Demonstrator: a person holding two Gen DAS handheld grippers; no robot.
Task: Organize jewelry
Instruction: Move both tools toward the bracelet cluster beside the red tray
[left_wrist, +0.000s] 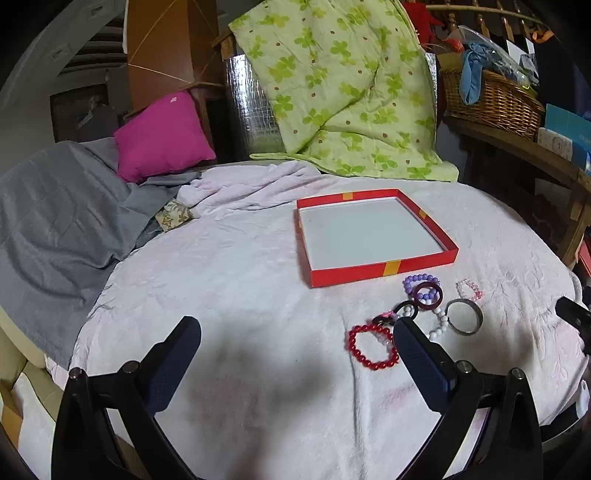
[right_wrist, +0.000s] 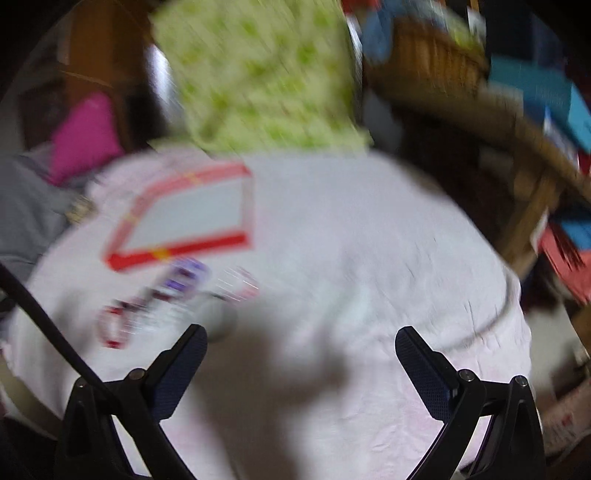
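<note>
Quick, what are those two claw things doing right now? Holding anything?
Left gripper: open, holding nothing, above the blanket.
Right gripper: open, holding nothing; its view is blurred.

Left claw (left_wrist: 297, 328): your two fingers wear dark navy textured pads (left_wrist: 421, 365) on glossy black frames.
Pivots: you have round silver screws (left_wrist: 462, 366) at the joints.
Right claw (right_wrist: 301, 338): same build, with a black cable (right_wrist: 44, 317) beside it.
</note>
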